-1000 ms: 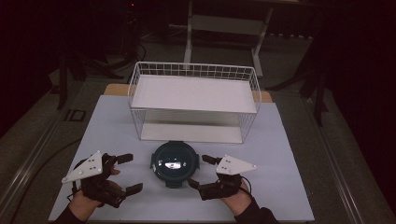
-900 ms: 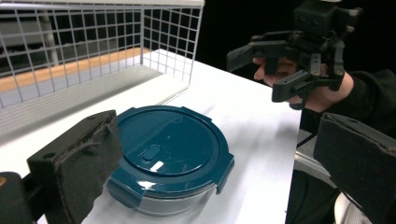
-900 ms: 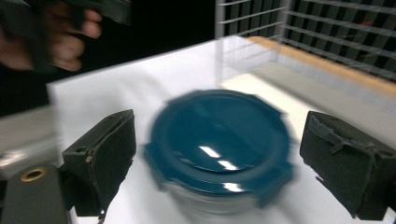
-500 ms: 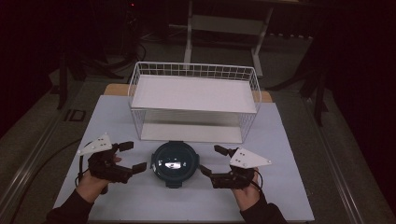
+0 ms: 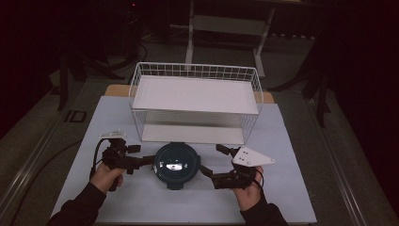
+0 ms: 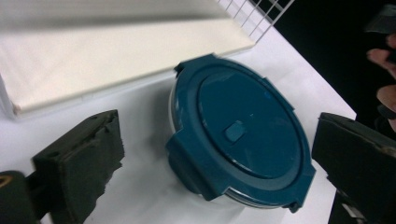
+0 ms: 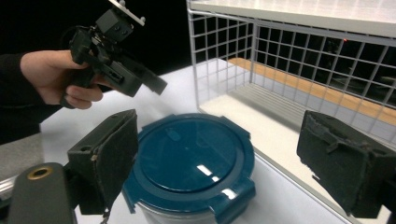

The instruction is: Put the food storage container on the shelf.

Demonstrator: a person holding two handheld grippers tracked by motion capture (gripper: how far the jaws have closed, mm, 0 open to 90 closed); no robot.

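**Lidded container between two tongs: approach stage, nothing gripped yet**

Progress: judged early. The container stands untouched on the tabletop (image 5: 141,202); grasping, lifting and any placing all remain to be done.

1. Left tongs (image 5: 141,162). Held in the person's left hand (image 5: 106,176), reaching toward the container's left edge. In the left gripper view the jaws stand spread, the container lying ahead and between them, pads clear of it.

2. Round container (image 5: 177,164), dark teal snap-on lid (image 6: 245,130) with latch tabs, lid closed. It sits between the two tongs, just in front of the rack. The wall below the lid looks clear; contents cannot be told.

3. Right tongs (image 5: 214,165). Held in the right hand (image 5: 248,193), just beside the container's right edge. Jaws spread wide and have just been opening; in the right gripper view the container sits low between them, not pinched.

4. White wire rack (image 5: 195,70), beyond both tongs. Two tiers: upper shelf board bare, lower shelf bare as far as visible.
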